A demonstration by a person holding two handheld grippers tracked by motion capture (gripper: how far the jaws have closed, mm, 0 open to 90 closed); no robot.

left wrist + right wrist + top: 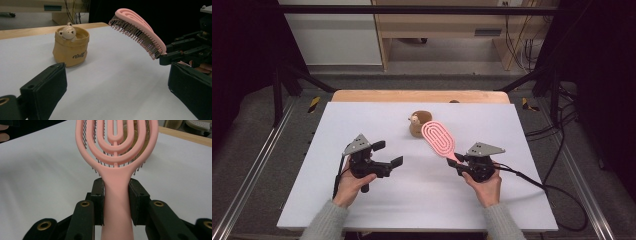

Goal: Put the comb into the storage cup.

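A pink hairbrush (438, 138) with dark bristles is held off the white table, bristles down, its head slanting up toward a small tan pot (418, 124) with a bear figure. My right gripper (459, 161) is shut on the brush handle (116, 202), one jaw on each side. In the left gripper view the hairbrush (140, 31) hangs above the table to the right of the tan pot (70, 48). My left gripper (389, 153) is open at the table's left, nothing between its jaws, pointing toward the brush.
The white table top (362, 120) has a wooden edge (419, 96) at the far side. Behind it stand wooden shelving and cables on the floor. Metal rails run along both sides of the table. Cables trail from both grippers.
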